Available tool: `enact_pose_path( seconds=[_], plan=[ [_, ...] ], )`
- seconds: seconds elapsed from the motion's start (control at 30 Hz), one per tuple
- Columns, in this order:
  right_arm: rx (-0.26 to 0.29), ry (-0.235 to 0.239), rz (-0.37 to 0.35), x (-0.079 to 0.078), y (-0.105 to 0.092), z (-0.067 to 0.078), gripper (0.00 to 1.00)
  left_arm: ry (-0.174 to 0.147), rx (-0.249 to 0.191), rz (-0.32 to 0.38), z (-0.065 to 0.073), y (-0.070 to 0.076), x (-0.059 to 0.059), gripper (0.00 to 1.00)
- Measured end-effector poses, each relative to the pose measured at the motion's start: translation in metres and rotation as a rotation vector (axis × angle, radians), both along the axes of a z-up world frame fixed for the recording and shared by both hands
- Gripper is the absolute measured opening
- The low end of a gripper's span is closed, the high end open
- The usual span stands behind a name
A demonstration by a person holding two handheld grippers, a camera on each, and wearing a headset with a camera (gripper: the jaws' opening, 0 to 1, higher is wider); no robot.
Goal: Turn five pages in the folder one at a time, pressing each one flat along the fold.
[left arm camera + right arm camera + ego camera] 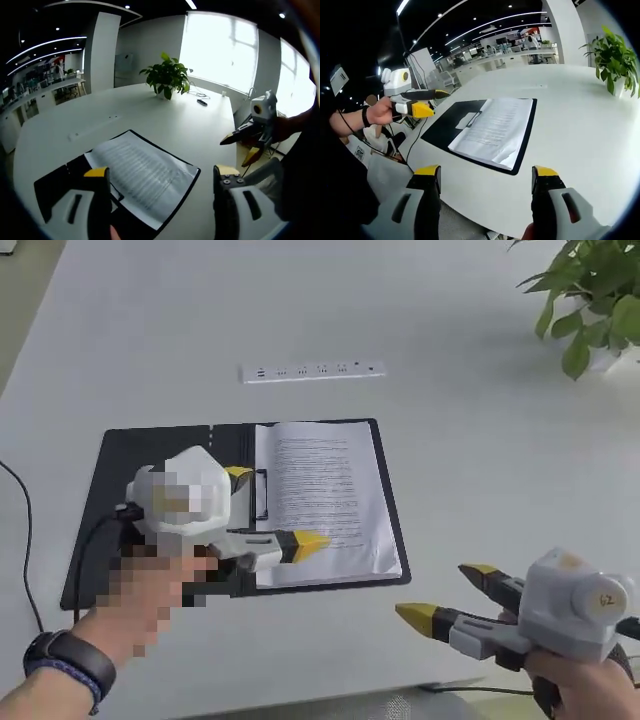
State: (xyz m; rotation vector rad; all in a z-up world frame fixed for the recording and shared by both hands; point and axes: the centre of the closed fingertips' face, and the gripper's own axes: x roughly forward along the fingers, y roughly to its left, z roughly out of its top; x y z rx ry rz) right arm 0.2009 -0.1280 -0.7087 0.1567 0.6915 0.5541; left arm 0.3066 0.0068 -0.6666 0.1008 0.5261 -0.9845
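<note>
A black folder (pixel 150 455) lies open on the white table, with a stack of printed pages (pixel 320 495) on its right half and a clip at the spine. My left gripper (pixel 275 508) hovers above the folder's lower middle, open, nothing between its yellow-tipped jaws. In the left gripper view the gripper (pixel 161 172) looks across the pages (pixel 142 172). My right gripper (pixel 447 592) is held off the folder's lower right corner, over bare table, open and empty. In the right gripper view the gripper (pixel 486 171) faces the folder (pixel 450 125) and the left gripper (pixel 415 102).
A white power strip (pixel 312 370) is set into the table beyond the folder. A potted plant (pixel 590 300) stands at the far right. A black cable (pixel 25 530) runs along the table's left side. The table's front edge is close to the right gripper.
</note>
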Motion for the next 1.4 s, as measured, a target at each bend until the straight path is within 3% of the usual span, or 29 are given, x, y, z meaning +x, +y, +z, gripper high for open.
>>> enact_pose_path(
  seconds=[0.3, 0.83, 1.0, 1.17, 1.4],
  plan=[
    [0.005, 0.004, -0.003, -0.001, -0.006, -0.002, 0.73, 0.013, 0.001, -0.055, -0.011, -0.044, 0.007, 0.84],
    [0.017, 0.019, 0.002, -0.001, -0.011, -0.011, 0.72, 0.071, 0.016, -0.045, -0.055, -0.091, 0.011, 0.84],
    [0.019, 0.021, 0.003, 0.0, -0.017, -0.012, 0.72, 0.084, 0.031, -0.043, -0.068, -0.101, 0.011, 0.84],
    [0.018, 0.029, 0.007, -0.001, -0.021, -0.015, 0.72, 0.088, 0.086, -0.038, -0.087, -0.104, 0.009, 0.86],
    [0.025, 0.039, 0.021, -0.002, -0.022, -0.018, 0.72, 0.089, 0.125, -0.021, -0.104, -0.109, 0.009, 0.87]
  ],
)
